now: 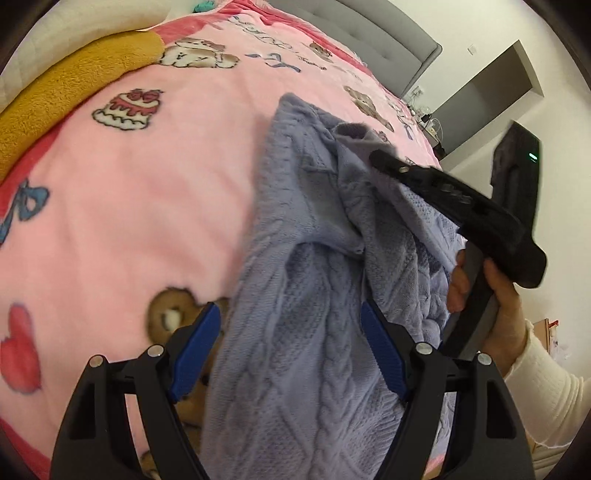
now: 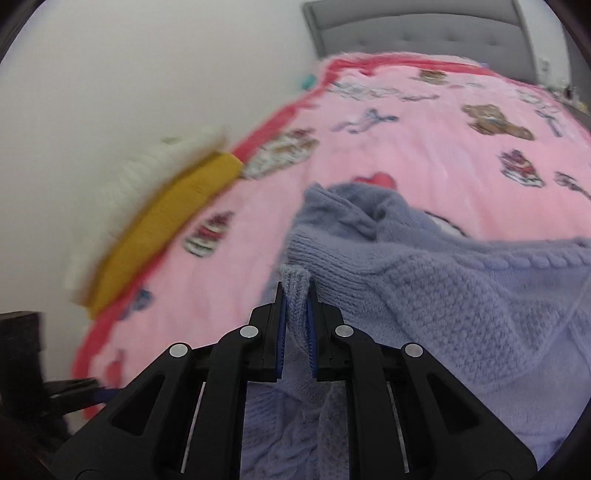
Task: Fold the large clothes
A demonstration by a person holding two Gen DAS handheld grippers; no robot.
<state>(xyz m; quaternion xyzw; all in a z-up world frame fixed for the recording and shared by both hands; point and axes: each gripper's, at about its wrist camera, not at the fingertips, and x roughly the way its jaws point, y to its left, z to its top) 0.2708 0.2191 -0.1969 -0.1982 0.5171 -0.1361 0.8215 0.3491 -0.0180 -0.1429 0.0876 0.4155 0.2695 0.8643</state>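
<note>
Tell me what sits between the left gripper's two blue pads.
The lavender cable-knit sweater lies between the open left gripper pads, untouched by them, in the left wrist view.

Both wrist cameras look steeply down, close over the lavender sweater (image 1: 295,332) on the bed (image 1: 129,203). Both views share the sweater (image 2: 443,295), with the headboard (image 2: 406,26) at twelve o'clock.

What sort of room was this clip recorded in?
Most likely a bedroom. A bed with a grey padded headboard is covered by a pink cartoon blanket, and a lavender cable-knit sweater lies on it. A recessed wall niche with chargers sits beside the bed.
</note>
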